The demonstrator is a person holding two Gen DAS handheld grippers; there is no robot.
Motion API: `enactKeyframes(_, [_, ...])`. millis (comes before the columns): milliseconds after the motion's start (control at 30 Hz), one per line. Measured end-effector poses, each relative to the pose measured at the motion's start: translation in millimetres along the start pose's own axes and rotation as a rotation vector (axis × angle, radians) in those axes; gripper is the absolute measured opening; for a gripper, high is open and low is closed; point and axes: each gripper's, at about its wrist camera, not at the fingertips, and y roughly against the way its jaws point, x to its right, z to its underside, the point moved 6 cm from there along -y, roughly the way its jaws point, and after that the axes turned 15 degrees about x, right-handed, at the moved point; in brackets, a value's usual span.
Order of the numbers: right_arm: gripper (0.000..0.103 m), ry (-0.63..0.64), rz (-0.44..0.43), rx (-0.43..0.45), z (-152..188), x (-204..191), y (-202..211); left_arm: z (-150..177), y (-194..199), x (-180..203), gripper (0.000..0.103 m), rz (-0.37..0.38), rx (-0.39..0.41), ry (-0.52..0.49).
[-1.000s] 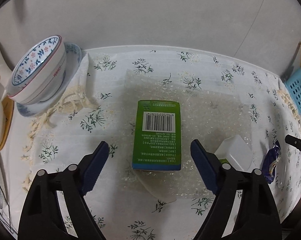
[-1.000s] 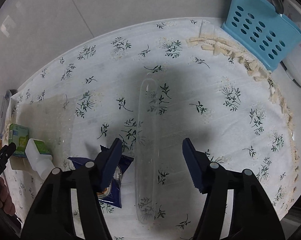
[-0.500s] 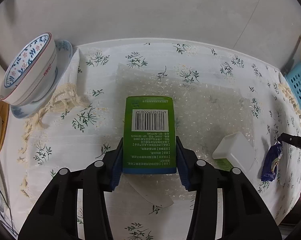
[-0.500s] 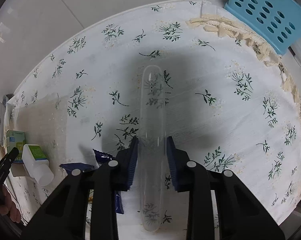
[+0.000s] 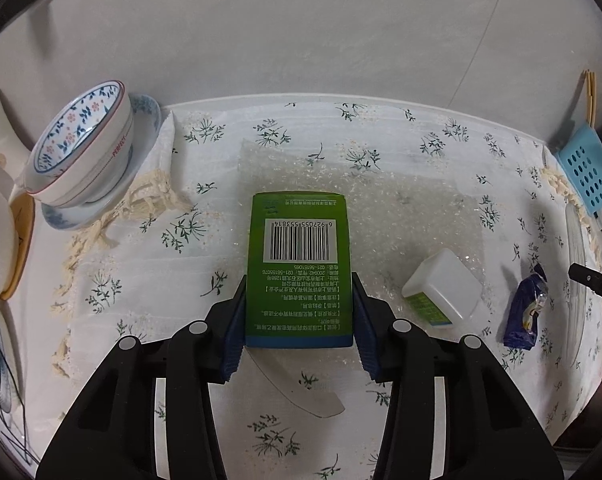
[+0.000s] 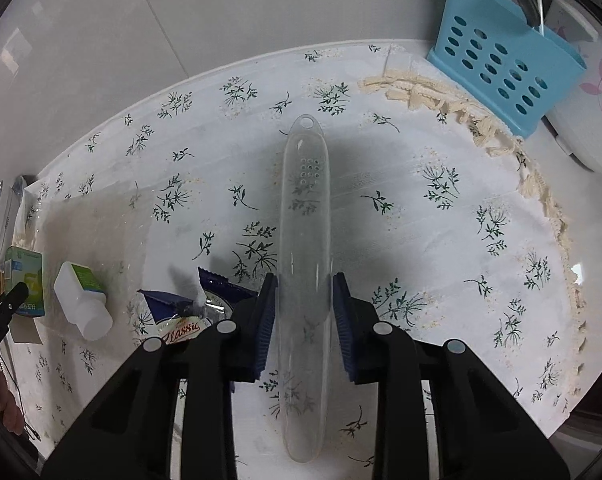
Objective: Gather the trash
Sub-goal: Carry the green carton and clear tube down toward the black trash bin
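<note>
A green carton with a barcode (image 5: 299,268) is clamped between the blue pads of my left gripper (image 5: 299,320), raised slightly over a sheet of bubble wrap (image 5: 401,208). A long clear plastic case (image 6: 304,248) sits pinched between the pads of my right gripper (image 6: 304,320), pointing away from me. On the flowered tablecloth (image 5: 205,136) lie a small white bottle with a green label (image 5: 441,292) (image 6: 83,300) and a dark blue snack wrapper (image 5: 525,308) (image 6: 189,312), to the right of the carton and left of the case.
Stacked flowered bowls on a saucer (image 5: 85,152) stand at the left edge. A blue perforated holder (image 6: 505,76) (image 5: 589,168) with utensils stands at the far right beside a white appliance (image 6: 581,112). A grey wall backs the table. A white paper scrap (image 5: 301,388) lies under the carton.
Both grippers closed, the left on the green carton and the right on the clear case. Both then lifted a little, so more of the table shows.
</note>
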Motion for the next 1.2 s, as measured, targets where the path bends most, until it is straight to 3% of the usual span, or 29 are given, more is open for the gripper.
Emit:
enactKeyframes(667, [0.027, 0.06, -0.046, 0.107, 21, 0, 84, 24, 78, 17, 0.045, 0.008, 0.035, 0.011])
enactKeyframes(1200, [0.027, 0.08, -0.094, 0.152, 53, 1, 140, 61, 127, 39, 0.045, 0.021, 0.032, 0.018])
